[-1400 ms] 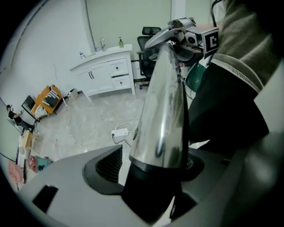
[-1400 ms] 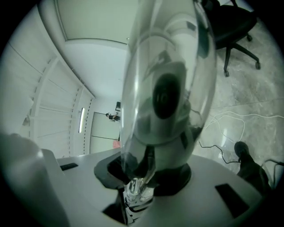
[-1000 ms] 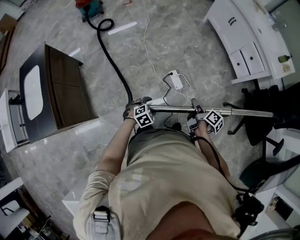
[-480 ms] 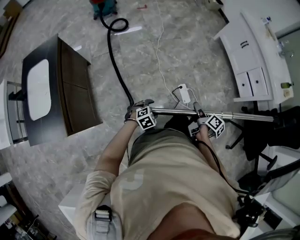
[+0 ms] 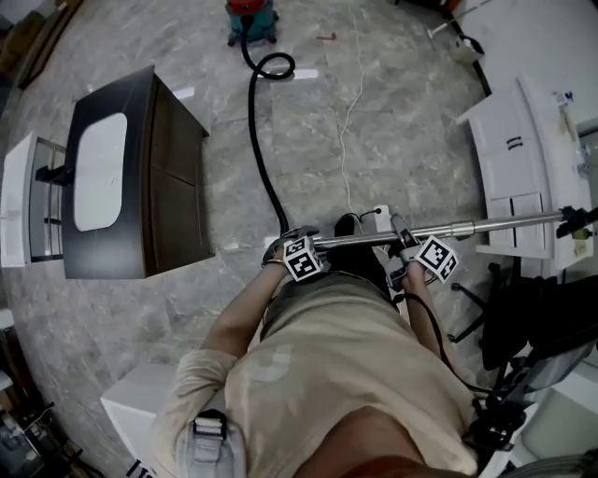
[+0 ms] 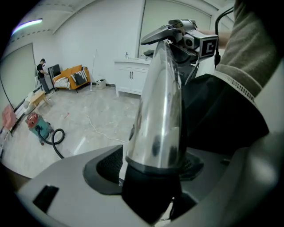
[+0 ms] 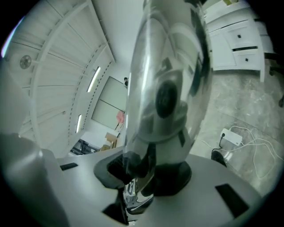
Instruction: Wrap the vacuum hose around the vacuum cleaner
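The red and teal vacuum cleaner (image 5: 252, 14) stands far off at the top of the head view. Its black hose (image 5: 257, 131) runs over the floor to my left gripper (image 5: 297, 250). From there a chrome wand (image 5: 467, 227) reaches right, past my right gripper (image 5: 411, 257). In the left gripper view my left gripper (image 6: 153, 177) is shut on the wand's black cuff (image 6: 151, 197), and the chrome wand (image 6: 162, 111) rises toward the right gripper (image 6: 195, 40). My right gripper (image 7: 151, 173) is shut on the chrome wand (image 7: 168, 88).
A dark cabinet with a white basin (image 5: 140, 177) stands left of the hose. A white power strip (image 5: 378, 217) with its cord lies by my hands. White cabinets (image 5: 509, 177) and a black office chair (image 5: 523, 317) are at the right.
Both grippers and the wand have shifted right in the head view. The wand's far end now tilts up toward the white cabinets. The vacuum cleaner, hose and power strip have slid right too.
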Available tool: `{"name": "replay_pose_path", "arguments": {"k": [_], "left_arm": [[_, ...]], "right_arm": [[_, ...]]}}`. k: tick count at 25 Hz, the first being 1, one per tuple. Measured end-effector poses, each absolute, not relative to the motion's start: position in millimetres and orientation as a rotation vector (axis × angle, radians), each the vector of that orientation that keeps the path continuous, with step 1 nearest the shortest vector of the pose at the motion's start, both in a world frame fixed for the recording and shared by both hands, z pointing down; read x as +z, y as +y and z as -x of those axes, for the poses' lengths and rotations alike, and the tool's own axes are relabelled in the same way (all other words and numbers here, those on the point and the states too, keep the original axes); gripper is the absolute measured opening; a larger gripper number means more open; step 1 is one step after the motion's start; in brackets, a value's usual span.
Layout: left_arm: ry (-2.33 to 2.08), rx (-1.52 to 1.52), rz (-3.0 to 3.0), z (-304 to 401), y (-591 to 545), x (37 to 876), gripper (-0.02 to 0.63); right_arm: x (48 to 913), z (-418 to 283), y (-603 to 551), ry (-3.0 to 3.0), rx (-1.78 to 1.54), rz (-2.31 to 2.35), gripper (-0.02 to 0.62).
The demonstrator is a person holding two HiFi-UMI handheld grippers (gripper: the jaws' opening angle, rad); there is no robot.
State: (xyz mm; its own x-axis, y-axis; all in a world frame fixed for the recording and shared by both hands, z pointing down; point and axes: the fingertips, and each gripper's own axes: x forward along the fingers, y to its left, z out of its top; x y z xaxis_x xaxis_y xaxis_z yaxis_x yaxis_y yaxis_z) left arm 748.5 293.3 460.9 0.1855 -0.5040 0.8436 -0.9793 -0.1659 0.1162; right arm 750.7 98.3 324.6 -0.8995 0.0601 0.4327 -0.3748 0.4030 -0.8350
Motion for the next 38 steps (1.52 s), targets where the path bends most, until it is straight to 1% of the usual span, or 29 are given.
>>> {"name": "replay_pose_path", "arguments": {"k": [8, 14, 16, 23, 27, 32, 35, 38], "left_arm": [[-1.368, 0.782, -1.646, -686, 251, 462, 0.311], [-1.433, 0.849, -1.562, -624, 207, 453, 0.311], [-1.464, 0.882, -1.539, -599, 198, 447, 0.278], [-1.474, 0.869, -1.536, -534, 198, 443, 0.264], [-1.487, 0.870, -1.550, -498, 202, 453, 0.207], [-1.488, 0.870, -1.612, -432, 205, 457, 0.150], [-1.485, 0.903, -1.648, -396, 205, 457, 0.124], [-1.494, 0.917, -1.655, -373, 206, 453, 0.112]], "right_arm": [[331, -646, 48, -2.242, 1.480, -0.082, 0.120], [338, -582, 3, -2.140, 1.524, 0.001, 0.120], [335, -560, -6, -2.124, 1.546, 0.020, 0.120], [335, -488, -7, -2.121, 1.547, 0.008, 0.120], [334, -451, 0, -2.137, 1.504, -0.038, 0.120], [319, -392, 9, -2.217, 1.448, -0.072, 0.120], [313, -360, 12, -2.239, 1.438, -0.075, 0.120], [309, -339, 14, -2.234, 1.437, -0.070, 0.120]]}}
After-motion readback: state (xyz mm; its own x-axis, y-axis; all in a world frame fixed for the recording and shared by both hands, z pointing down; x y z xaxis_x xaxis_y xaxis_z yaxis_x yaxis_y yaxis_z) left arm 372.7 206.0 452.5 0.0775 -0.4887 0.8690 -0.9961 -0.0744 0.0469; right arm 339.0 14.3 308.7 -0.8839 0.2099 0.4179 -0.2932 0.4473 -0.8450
